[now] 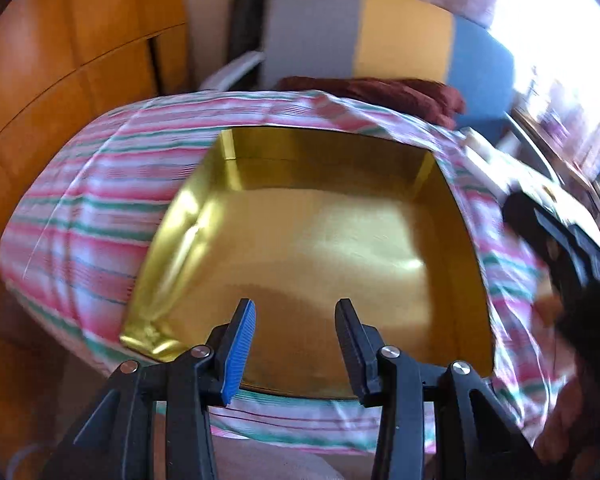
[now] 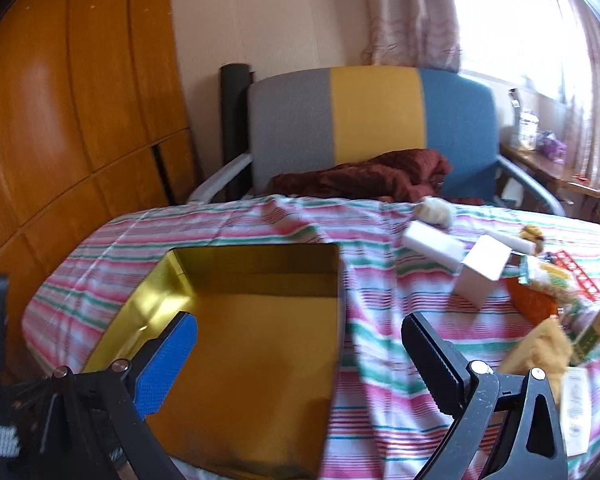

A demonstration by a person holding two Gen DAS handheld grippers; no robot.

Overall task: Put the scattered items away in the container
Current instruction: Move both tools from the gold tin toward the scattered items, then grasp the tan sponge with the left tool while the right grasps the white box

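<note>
Item: gold box (image 2: pixel 260 344), empty on the striped desk (image 2: pixel 380 360) under your left tool (image 1: pixel 296 312), jaws narrowly parted on nothing; scattered items (image 2: pixel 532 280) lie right, your right tool (image 2: pixel 300 344) spread wide, ready.

The right gripper (image 2: pixel 300 364) hung with its fingers (image 2: pixel 168 364) spread wide, nothing between them. Under the blue-padded finger and reaching past it lay the square gold-lined open box (image 2: pixel 256 360), empty, on the pink, green and white striped cloth (image 2: pixel 380 360) covering the worktop. Beyond the black finger (image 2: pixel 432 360), well apart from it, lay a white rectangular block (image 2: pixel 432 246) and a folded white card box (image 2: pixel 482 274). Just outside that finger sat a yellow plush toy (image 2: pixel 540 352) among small, blurred coloured items.
</note>
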